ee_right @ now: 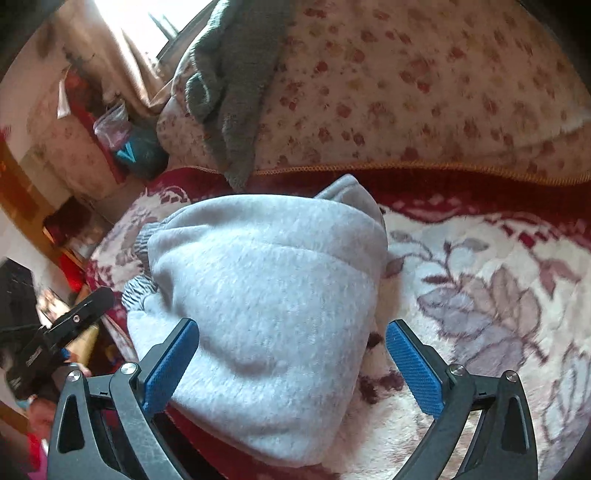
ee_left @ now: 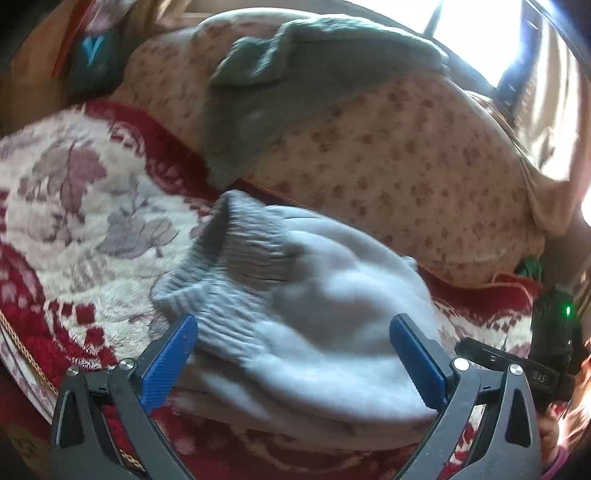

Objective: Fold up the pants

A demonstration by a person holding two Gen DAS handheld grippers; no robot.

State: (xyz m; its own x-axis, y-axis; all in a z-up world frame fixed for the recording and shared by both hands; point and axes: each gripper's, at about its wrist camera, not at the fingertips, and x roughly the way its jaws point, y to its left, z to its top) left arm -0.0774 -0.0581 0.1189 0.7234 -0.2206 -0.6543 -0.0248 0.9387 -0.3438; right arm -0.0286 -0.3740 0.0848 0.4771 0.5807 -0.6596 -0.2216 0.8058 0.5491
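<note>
We see a red-and-cream floral blanket [ee_right: 498,295] covering the bed, a flowered quilt [ee_left: 388,155] heaped behind under a bright window [ee_left: 480,33]. The folded grey pants [ee_right: 266,295] lie on the blanket. Left gripper [ee_left: 295,365] and right gripper [ee_right: 291,365] both gape wide, holding nothing.

The left gripper [ee_left: 293,360] has black, matte linkage arms with teardrop cut-outs and round silver screw heads at the pivots. Its fingers [ee_left: 168,363] carry bright blue, finely ribbed pads. The right gripper [ee_right: 293,363] is built alike: black arms, silver screws, blue textured pads [ee_right: 415,369]. From the left wrist view its black body shows a small green light and white lettering, too blurred to read.
</note>
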